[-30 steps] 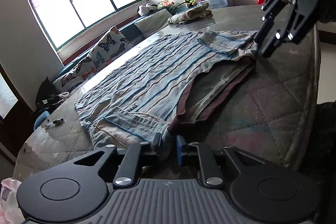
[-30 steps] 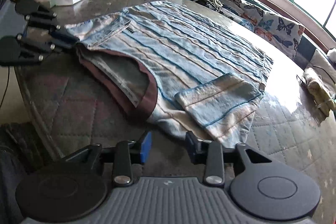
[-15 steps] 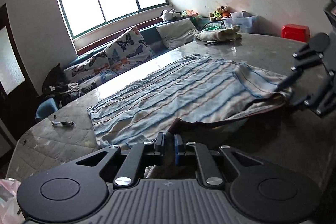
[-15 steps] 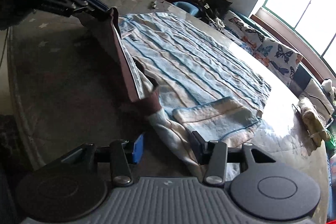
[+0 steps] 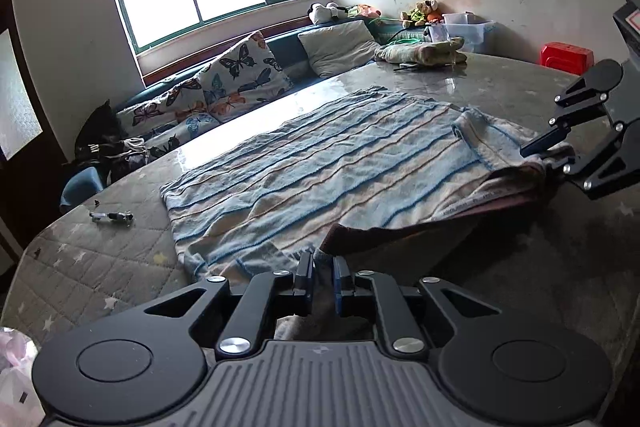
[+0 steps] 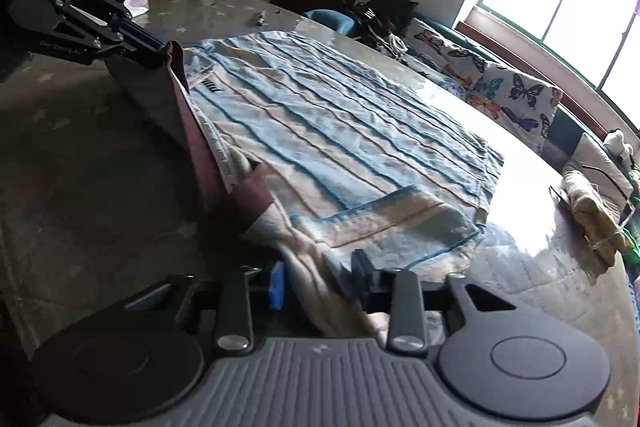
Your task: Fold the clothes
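1. Quilted table (image 5: 100,267) by the window carries our striped shirt (image 5: 340,163), spread flat.
2. Left gripper (image 5: 320,269) is pinched narrow on the collar-side edge; right gripper (image 6: 318,279) stands wider, cloth between.
3. Soft, light, floppy: we judge it best held by its corners.

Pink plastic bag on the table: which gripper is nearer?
Left. The pink bag lies just beside the left gripper, on its left. The right gripper is across the striped shirt from it; both grip the shirt's near edge.
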The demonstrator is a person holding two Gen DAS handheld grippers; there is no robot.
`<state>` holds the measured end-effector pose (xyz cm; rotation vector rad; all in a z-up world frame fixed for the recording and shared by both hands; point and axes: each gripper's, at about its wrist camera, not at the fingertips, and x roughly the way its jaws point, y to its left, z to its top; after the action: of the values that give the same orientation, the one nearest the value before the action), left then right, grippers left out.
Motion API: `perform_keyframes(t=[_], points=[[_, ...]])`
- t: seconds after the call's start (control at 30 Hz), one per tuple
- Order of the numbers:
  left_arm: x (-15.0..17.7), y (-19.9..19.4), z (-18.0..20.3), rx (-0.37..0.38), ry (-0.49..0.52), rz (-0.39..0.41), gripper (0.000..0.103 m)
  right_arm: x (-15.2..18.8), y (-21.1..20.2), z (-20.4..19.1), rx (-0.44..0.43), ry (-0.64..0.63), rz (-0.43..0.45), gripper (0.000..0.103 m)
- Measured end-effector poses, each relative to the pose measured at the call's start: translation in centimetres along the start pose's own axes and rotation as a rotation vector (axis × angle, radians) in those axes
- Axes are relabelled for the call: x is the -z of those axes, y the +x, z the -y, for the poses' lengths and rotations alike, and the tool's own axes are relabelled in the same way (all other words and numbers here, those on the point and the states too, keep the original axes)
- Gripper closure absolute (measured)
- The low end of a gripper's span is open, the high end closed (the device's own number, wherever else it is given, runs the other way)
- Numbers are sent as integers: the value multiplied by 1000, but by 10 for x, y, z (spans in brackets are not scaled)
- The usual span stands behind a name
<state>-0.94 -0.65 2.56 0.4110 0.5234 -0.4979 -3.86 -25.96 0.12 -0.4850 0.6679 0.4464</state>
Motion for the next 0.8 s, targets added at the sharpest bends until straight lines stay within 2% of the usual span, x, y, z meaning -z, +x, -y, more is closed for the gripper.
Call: perform_keyframes(t=[0.17, 0.33, 0.63, 0.7, 0.73, 0.77, 0.8], points=[[14, -13, 12, -17, 38, 12, 84, -3, -1, 8, -7, 69, 14, 92], [29, -22, 26, -65, 111, 16, 67, -7, -3, 15, -14, 129, 31, 94], [47, -19, 33, -103, 194, -14, 67, -13, -9, 19, 5, 151, 59, 94], [50, -18, 30, -112, 199, -20, 74, -13, -8, 19, 9, 158, 61, 94], [51, -18, 28, -114, 193, -23, 87, -13, -8, 19, 11, 163, 63, 95], [52, -18, 26, -116, 188, -25, 93, -13, -8, 18, 13, 168, 67, 96], [52, -19, 24, -118, 177, -22, 94, -13, -9, 18, 14, 172, 72, 96]])
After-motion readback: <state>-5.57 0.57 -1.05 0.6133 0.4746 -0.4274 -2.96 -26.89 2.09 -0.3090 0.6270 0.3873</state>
